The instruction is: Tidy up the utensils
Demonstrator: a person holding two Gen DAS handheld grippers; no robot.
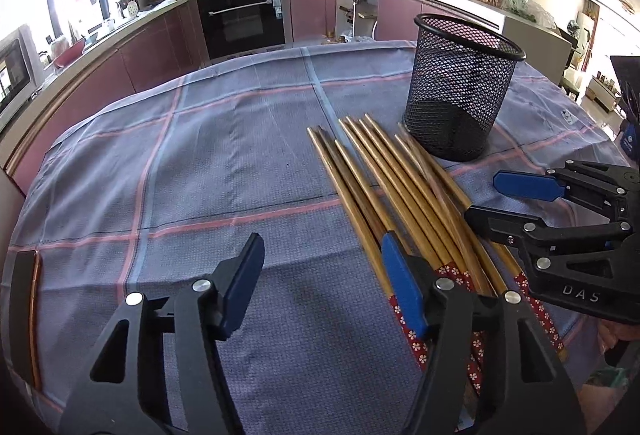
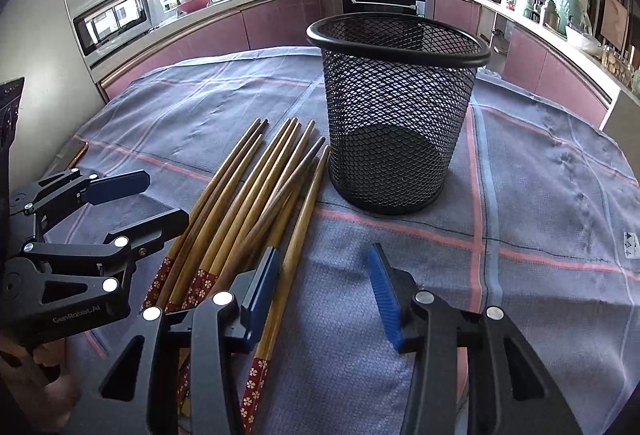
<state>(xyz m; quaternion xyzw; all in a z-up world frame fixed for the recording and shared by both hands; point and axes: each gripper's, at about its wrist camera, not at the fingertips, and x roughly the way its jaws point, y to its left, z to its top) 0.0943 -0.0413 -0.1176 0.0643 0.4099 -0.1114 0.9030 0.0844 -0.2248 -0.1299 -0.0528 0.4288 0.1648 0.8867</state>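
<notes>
Brown wooden chopsticks with red floral ends are laid loose on the tabletop, both grippers open above them.

A black wire-mesh cylindrical holder is stood upright on the blue-grey checked cloth covering the tabletop, just beyond the chopstick tips, nothing seen inside it. The chopsticks are fanned side by side, some crossed, tips toward the holder, patterned ends toward the cameras. The left gripper is held with fingers apart, nothing between them; its right finger is seen over the chopstick handles, contact cannot be told. The right gripper is likewise held with fingers apart and nothing gripped, its left finger over the rightmost chopsticks. A dark flat phone-like object is seen at the cloth's left edge.
</notes>
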